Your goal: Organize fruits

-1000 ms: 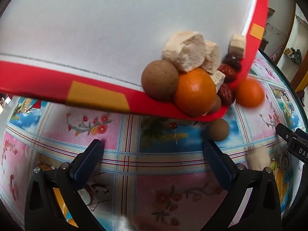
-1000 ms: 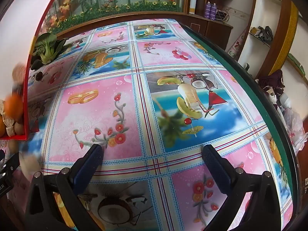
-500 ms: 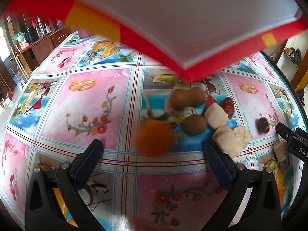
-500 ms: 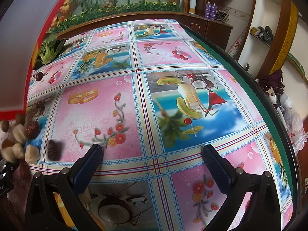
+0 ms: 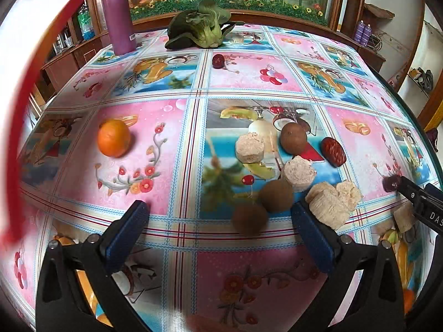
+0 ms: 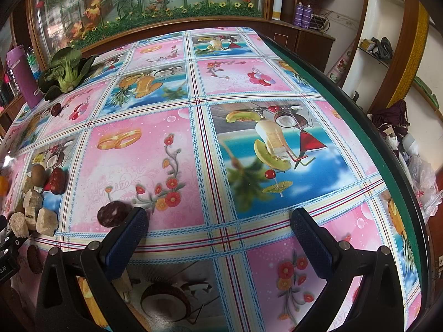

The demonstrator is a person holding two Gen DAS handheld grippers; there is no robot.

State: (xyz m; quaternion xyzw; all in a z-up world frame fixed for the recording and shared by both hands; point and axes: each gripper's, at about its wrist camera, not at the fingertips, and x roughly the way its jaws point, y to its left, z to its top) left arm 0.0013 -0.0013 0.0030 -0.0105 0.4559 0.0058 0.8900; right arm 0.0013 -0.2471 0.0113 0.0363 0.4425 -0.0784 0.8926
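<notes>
Both grippers are hovering low over a table (image 6: 318, 63) covered with a pink and blue picture tablecloth. The left gripper (image 5: 218, 227) is standing wide open and is holding nothing; the right gripper (image 6: 218, 229) is also spread wide and empty.

The fruits are lying loose on the cloth. An orange (image 5: 114, 137) is sitting alone at the left, well apart from the others. Near the middle, three brown round fruits (image 5: 293, 137) are lying among pale, crumbly round cakes (image 5: 250, 147); one brown fruit (image 5: 249, 219), blurred, is lying between the left gripper's fingertips, closer to the right one. A red jujube (image 5: 333, 151) is lying to the right of this group, and a darker jujube (image 6: 114, 214) is lying just beside the left finger of the right gripper. Another dark red fruit (image 5: 218, 61) is lying far off, near a head of bok choy (image 5: 202, 29) and a purple bottle (image 5: 117, 13). A blurred red and white edge (image 5: 41, 63) is crossing the left side of the left view.
</notes>
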